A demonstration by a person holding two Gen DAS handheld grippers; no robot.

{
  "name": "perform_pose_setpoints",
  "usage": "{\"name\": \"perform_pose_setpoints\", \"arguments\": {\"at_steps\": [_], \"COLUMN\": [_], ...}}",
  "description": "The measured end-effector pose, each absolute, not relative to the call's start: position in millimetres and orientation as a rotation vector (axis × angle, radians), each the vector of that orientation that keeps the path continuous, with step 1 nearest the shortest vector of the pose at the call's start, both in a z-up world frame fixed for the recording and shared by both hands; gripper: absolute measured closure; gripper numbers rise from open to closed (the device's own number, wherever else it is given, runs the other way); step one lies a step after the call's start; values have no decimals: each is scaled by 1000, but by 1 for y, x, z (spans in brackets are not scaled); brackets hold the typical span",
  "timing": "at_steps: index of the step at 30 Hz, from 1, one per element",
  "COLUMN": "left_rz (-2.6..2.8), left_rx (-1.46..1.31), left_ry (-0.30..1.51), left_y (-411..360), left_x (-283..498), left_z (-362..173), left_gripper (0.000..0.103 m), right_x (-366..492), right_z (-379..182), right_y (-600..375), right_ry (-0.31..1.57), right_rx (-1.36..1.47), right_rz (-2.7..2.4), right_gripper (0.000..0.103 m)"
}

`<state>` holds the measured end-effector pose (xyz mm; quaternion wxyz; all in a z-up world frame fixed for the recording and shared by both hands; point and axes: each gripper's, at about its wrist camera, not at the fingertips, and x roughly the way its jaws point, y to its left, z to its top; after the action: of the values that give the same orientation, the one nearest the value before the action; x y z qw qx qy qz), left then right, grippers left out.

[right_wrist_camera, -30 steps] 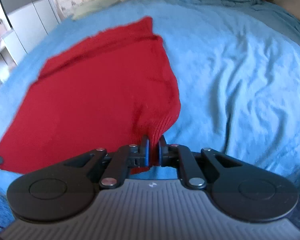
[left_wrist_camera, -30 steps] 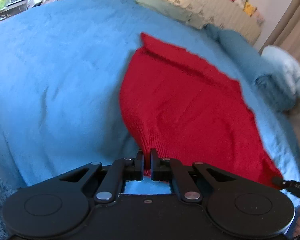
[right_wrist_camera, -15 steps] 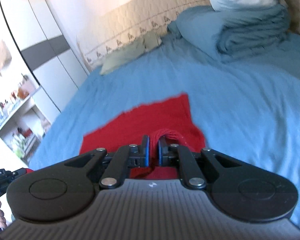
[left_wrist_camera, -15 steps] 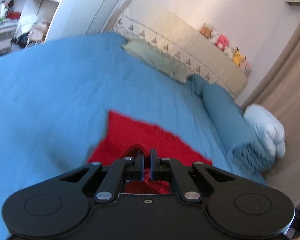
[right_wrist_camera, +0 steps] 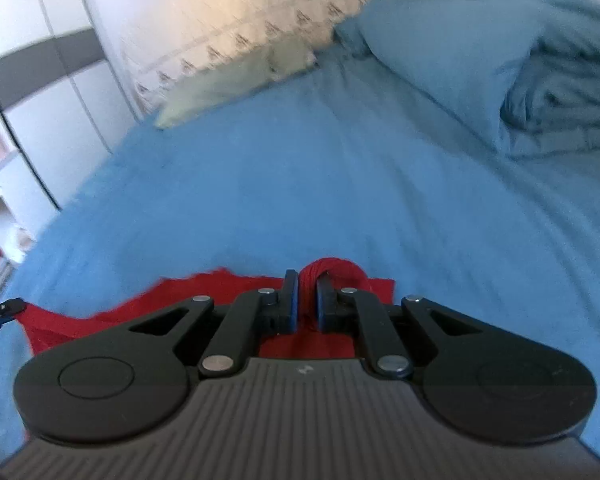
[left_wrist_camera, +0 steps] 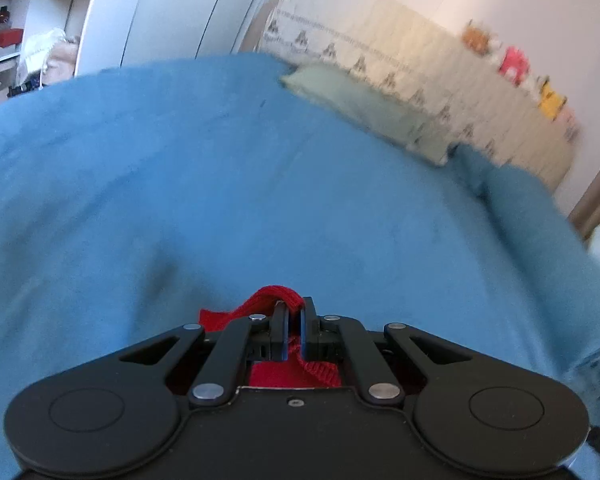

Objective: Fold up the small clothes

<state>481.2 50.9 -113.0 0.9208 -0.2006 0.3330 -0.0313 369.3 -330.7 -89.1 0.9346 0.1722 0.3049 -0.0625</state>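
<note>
Left gripper (left_wrist_camera: 294,320): jaws pinched a fold of the red knit garment (left_wrist_camera: 274,296), low over the blue bed cover (left_wrist_camera: 220,200).
Right gripper (right_wrist_camera: 307,300): jaws pinched another bunched fold of the garment (right_wrist_camera: 332,270).
Garment: red cloth spread beneath both grippers, on the bed.

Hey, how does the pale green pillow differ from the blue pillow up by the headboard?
The pale green pillow is a light, washed-out green, while the blue pillow nearly matches the blue bedspread. The pale green pillow lies flat and thin against the headboard; the blue pillow looks plumper and rises higher. The blue pillow sits next to folded bedding; the green one has none beside it. Both lie at the head of the bed.
</note>
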Motion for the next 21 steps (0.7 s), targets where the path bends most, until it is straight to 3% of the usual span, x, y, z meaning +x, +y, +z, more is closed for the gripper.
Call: {"name": "perform_pose_setpoints", "arguments": {"at_steps": [7,9,10,11,12,14,16,21], "left_rz": [-44,-47,-42,-38,-29,-6,-17,-143], "left_rx": [-391,-405,-406,-400,-379,-300,-191,-81], "left_ry": [710,709,703,693,676,614,576,628], "left_y": [48,48,48,47,46,39,30,11], "left_x": [513,516,515,512,507,493,473,418], "left_z": [-140,-141,-138,-134,-128,-115,-103,-110], "left_gripper": [98,93,74,57,25,6,4,0], "right_x": [417,425,427,427,424,412,392,346], "right_z": [-128,-131,-132,-132,-130,-122,-113,-109], "right_y": [-342,-340,-338,-336,-334,-327,-317,-289], "right_ry": [638,641,641,638,628,569,492,477], "right_rx": [344,316,301,285,269,210,139,44], "right_rz": [-143,-147,-150,-148,-146,-167,-166,-42], "right_gripper": [78,76,73,63,55,12,3,0]}}
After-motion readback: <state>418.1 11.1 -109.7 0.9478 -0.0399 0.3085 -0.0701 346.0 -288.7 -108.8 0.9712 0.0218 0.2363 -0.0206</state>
